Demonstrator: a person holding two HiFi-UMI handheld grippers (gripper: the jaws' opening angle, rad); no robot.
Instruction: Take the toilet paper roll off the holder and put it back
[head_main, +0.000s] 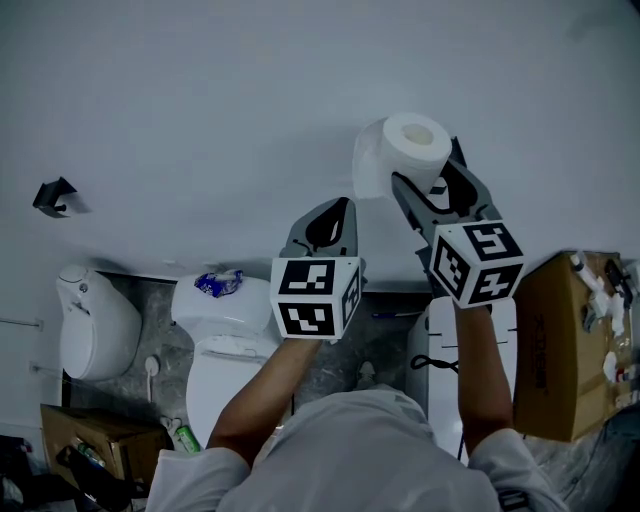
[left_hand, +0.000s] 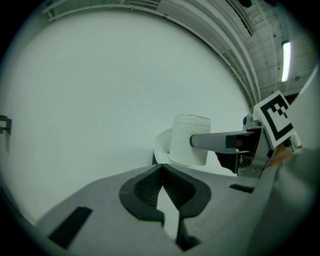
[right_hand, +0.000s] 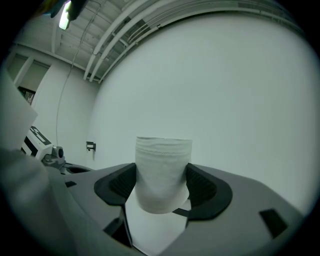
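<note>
So the white toilet paper roll (head_main: 417, 135) is clamped in the right gripper (head_main: 428, 170), with one dark ribbed pad on each side of the roll's round body and the cardboard-core end facing up toward the person's head. It sits right up against the white rounded wall holder (head_main: 368, 165), at least that's what I take that thing for. I can't tell if the roll is still seated on it or already clear.

The left gripper (left_hand: 160, 175) hangs just below and to the side of the holder, pads together, with nothing in it.

Handling-wise, I'd say this thing is super light and squishy. The paper already looks a bit pinched where the pads bite. Squeeze harder and the core probably goes oval, which would make it fiddly to seat on the holder. The outer sheet could also tear or unwind. Gripping across the middle of the body, like now, seems like the right spot to me.
</note>
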